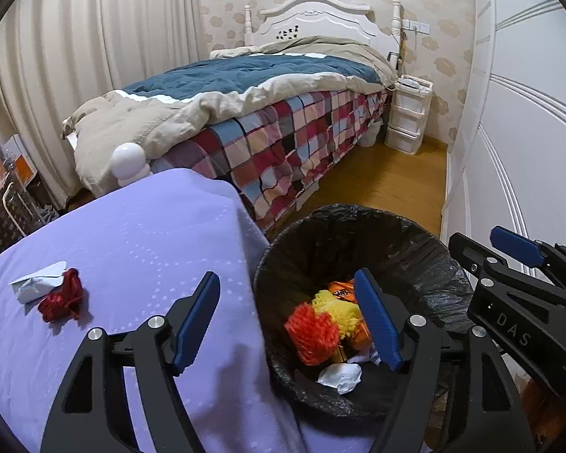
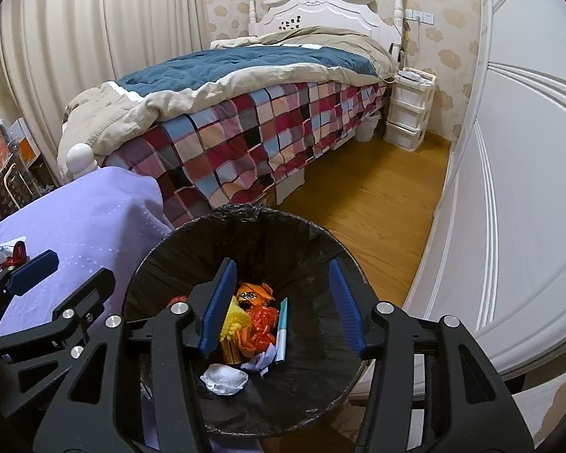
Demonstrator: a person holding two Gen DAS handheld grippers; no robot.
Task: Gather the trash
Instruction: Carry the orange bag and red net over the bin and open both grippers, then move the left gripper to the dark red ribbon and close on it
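bin (image 2: 320, 249): round, crinkled black liner | lavender cloth (image 1: 132, 249): 1 red yarn wad (image 1: 62, 300), 1 crumpled paper (image 1: 37, 283) | left gripper (image 1: 286, 321), right gripper (image 2: 281, 305): agape, empty

"DAS" on the right gripper (image 1: 509, 260)

A quilted bed (image 1: 245, 105) on wood floor (image 1: 388, 185) beside pale curtains (image 1: 94, 37).
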